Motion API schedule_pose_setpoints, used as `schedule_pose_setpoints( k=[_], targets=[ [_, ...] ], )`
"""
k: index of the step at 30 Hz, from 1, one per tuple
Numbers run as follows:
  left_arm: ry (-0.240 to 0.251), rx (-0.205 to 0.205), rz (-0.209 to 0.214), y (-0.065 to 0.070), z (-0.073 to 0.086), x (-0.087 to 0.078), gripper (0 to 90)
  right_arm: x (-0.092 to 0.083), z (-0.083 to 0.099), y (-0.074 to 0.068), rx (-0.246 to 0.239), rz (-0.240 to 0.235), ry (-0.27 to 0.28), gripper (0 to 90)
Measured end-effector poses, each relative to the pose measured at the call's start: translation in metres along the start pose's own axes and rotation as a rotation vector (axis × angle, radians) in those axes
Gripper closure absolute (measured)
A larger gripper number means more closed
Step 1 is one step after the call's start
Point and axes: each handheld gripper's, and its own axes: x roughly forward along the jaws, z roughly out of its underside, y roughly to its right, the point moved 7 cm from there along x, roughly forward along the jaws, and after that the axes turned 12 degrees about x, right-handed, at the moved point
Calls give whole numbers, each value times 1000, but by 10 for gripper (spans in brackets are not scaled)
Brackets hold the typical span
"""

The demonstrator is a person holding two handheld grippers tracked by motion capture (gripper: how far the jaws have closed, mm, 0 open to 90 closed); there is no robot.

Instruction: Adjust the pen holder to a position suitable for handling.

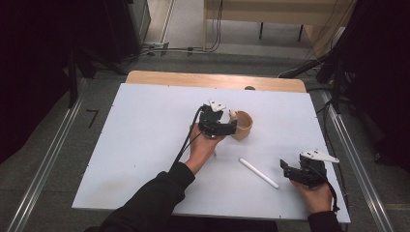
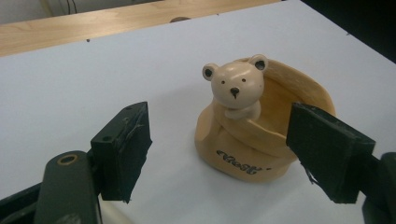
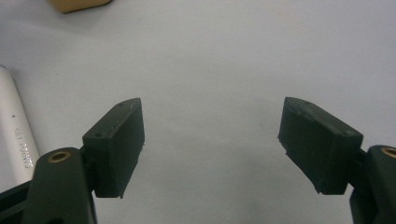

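Observation:
A tan ceramic holder with a small bear's head on its rim (image 1: 243, 125) (image 2: 252, 135) stands upright near the middle of the white tabletop. My left gripper (image 1: 233, 123) (image 2: 219, 135) is right in front of it, open, its pads (image 2: 123, 144) wide apart and touching nothing; the holder sits just beyond the tips. A white pen (image 1: 258, 172) (image 3: 16, 135) lies flat to the holder's near right. My right gripper (image 1: 286, 169) (image 3: 212, 135) rests low at the table's near right, open and empty, with the pen off to its left.
The white board (image 1: 145, 145) covers a wooden table whose far edge (image 1: 193, 78) shows behind it. Metal rails (image 1: 48, 159) run along both sides on the floor. Cables and dark stands (image 1: 338, 72) crowd the far corners.

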Motion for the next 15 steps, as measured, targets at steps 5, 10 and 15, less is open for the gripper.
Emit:
schedule_pose_setpoints(
  k=[5,10,15],
  targets=[
    [9,4,16,-1,7,-14,215,1,0,-3,-10,-3,-1,211],
    [16,-5,26,-6,23,-34,216,0,0,-4,-16,-14,10,212],
    [31,6,7,-13,32,-50,217,-1,0,-5,-16,-17,14,212]
  ],
)
